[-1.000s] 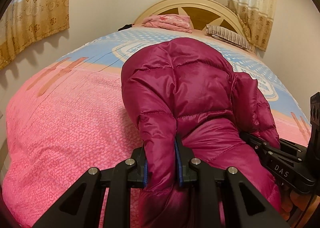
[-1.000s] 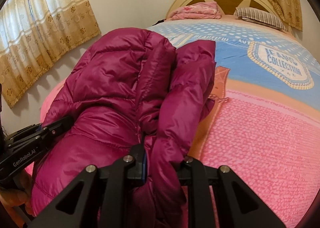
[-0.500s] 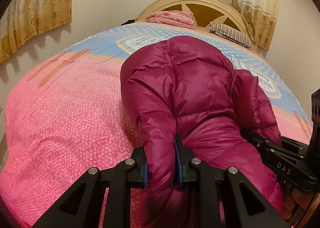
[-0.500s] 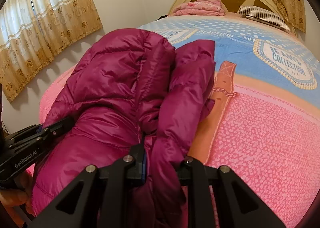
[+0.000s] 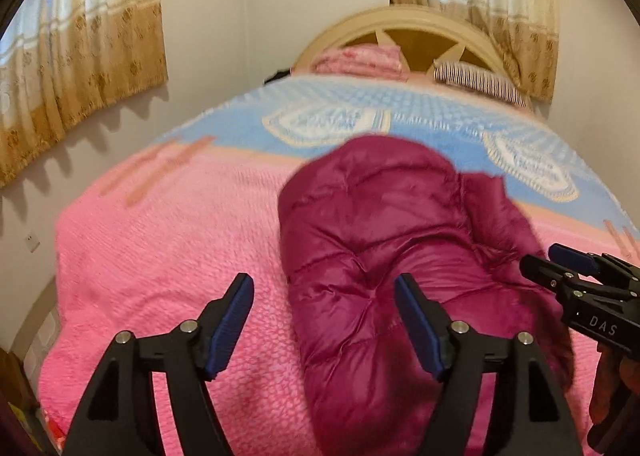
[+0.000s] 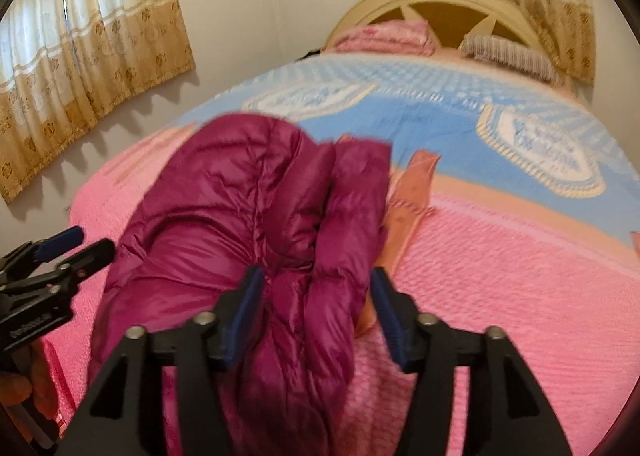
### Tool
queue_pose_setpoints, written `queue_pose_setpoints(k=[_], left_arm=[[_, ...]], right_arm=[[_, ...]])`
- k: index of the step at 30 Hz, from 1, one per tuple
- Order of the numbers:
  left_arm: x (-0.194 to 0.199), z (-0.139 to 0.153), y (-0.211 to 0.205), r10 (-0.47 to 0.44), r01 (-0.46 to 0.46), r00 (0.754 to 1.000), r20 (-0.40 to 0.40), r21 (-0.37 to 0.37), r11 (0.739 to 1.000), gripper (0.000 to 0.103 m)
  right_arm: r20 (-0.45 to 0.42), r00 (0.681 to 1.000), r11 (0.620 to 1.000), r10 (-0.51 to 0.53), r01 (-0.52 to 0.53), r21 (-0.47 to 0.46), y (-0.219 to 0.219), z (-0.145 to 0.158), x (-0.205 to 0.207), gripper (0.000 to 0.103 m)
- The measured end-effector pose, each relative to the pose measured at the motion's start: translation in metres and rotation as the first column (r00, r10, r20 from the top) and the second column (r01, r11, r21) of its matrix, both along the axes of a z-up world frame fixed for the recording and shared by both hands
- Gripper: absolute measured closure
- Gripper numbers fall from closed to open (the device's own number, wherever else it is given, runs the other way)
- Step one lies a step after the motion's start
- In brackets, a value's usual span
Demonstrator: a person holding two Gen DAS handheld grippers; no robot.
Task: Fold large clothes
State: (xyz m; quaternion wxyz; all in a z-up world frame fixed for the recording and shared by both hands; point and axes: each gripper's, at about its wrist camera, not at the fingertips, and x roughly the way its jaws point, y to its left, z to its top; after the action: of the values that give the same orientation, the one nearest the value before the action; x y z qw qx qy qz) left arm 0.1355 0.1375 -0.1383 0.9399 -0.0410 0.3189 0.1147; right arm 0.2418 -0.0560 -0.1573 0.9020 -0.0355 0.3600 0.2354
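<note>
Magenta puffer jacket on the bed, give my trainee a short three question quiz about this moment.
1. True or false: the jacket hangs from the headboard.
2. Which gripper has jacket fabric between its open pads: A left gripper, B right gripper?
3. Fill in: the striped pillow lies beside a folded ____ blanket.

Key: 1 false, it lies on the bedspread; 2 B; 3 pink.

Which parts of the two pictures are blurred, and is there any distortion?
Left wrist view: bedspread and puffer jacket smeared by motion, left gripper fairly sharp. Right wrist view: same smear on the jacket, right gripper sharper. Both: fisheye bending, dark corners.
</note>
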Motion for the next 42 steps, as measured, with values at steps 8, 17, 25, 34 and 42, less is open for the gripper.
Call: queue_pose_setpoints(k=[8, 17, 25, 34, 42], left_arm=[[-0.028, 0.035, 0.005, 0.026, -0.027, 0.996, 0.086, 0.006, 1.000, 0.028], [-0.040, 0.051, 0.000, 0.014, -0.013, 0.992, 0.128, -0.007, 1.000, 0.027], [-0.045, 0.060, 0.001, 0.015, -0.013, 0.988, 0.154, -0.018, 1.000, 0.027], [-0.046, 0.061, 0.000, 0.016, -0.013, 0.988, 0.156, -0.019, 1.000, 0.027], [-0.046, 0.062, -0.001, 0.015, -0.012, 0.988, 0.156, -0.020, 1.000, 0.027]], right_arm=[[0.040, 0.999, 1.000, -0.011, 0.010, 0.026, -0.009, 0.022, -0.025, 0.039], [0.107, 0.994, 0.999, -0.011, 0.007, 0.040, -0.012, 0.047, -0.048, 0.036], [0.130, 0.992, 0.999, -0.011, 0.006, 0.040, -0.012, 0.052, -0.057, 0.036], [0.144, 0.990, 0.999, 0.002, -0.007, 0.034, -0.010, 0.055, -0.063, 0.035], [0.148, 0.989, 0.999, 0.001, -0.006, 0.034, -0.011, 0.056, -0.065, 0.034]])
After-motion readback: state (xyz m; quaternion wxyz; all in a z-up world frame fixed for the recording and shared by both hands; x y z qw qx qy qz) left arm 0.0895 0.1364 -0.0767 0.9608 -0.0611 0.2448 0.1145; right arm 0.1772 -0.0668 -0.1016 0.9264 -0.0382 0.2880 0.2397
